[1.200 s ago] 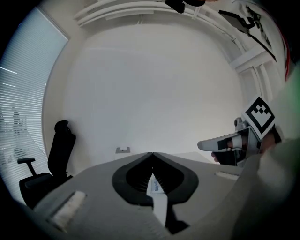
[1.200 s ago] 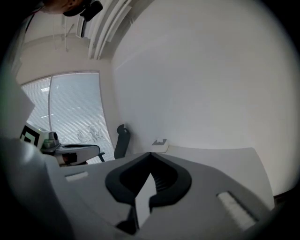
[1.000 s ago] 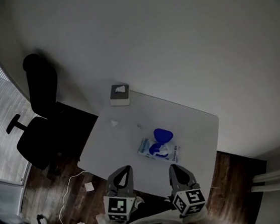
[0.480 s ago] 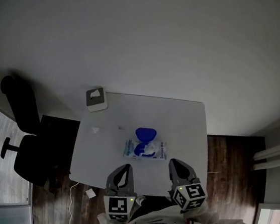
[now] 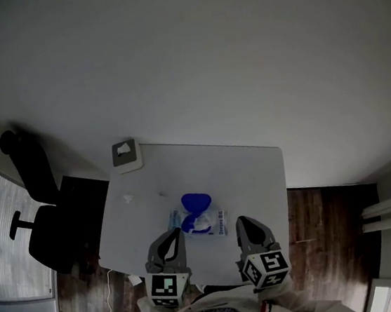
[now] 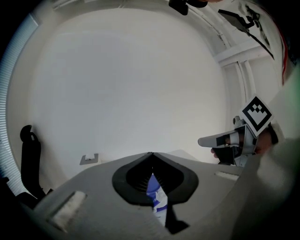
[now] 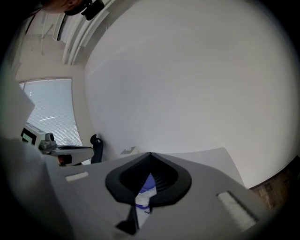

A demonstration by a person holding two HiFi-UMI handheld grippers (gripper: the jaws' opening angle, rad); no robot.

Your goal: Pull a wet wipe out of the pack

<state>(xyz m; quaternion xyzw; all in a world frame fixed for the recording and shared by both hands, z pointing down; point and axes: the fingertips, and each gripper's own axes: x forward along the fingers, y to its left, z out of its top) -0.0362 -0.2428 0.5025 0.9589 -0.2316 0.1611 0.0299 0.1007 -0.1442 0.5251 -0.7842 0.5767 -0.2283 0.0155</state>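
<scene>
I judge the pull not yet begun: the wet wipe pack [image 5: 202, 223] lies on the table [image 5: 254, 173], blue lid [image 5: 196, 202] flipped open, near my left fingers [image 5: 168, 247] and right fingers [image 5: 252, 235], both pressed together, empty.

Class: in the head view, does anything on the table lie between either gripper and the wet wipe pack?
Nothing visible does. Only bare table separates the left gripper and right gripper from the wet wipe pack. The tissue box and white scrap sit far left, outside both paths.
</scene>
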